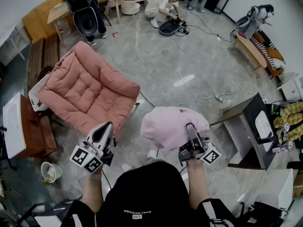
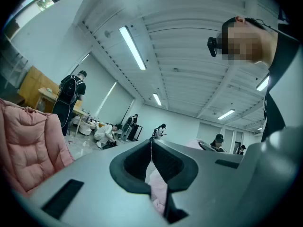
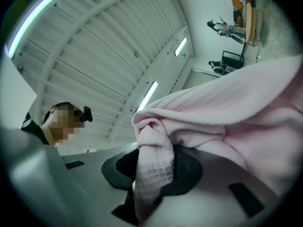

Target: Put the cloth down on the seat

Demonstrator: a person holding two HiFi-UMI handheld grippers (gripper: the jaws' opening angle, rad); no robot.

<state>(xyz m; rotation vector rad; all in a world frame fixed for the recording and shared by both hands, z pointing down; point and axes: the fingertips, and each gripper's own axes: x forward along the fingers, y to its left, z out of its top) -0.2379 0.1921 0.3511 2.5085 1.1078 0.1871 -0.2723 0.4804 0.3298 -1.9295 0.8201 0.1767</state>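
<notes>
The pink cloth (image 1: 169,126) is bunched up and hangs over my right gripper (image 1: 191,132), above the grey floor in front of me. In the right gripper view a waffle-textured fold of the cloth (image 3: 152,164) is clamped between the dark pads, and the rest billows over the right gripper (image 3: 154,157). The seat, a pink quilted chair (image 1: 87,91), stands to the left of the cloth, a short way off. Just off its front corner my left gripper (image 1: 102,132) points upward. Its jaws (image 2: 151,144) meet at the tips, with only a pink sliver showing through the gap below them.
A grey cabinet (image 1: 249,126) stands close on the right. To the left are a white box (image 1: 12,126) and a small bin (image 1: 49,171). A cable (image 1: 199,98) runs over the floor ahead. Farther back, one person crouches (image 1: 161,6) and another stands with a backpack (image 1: 83,8).
</notes>
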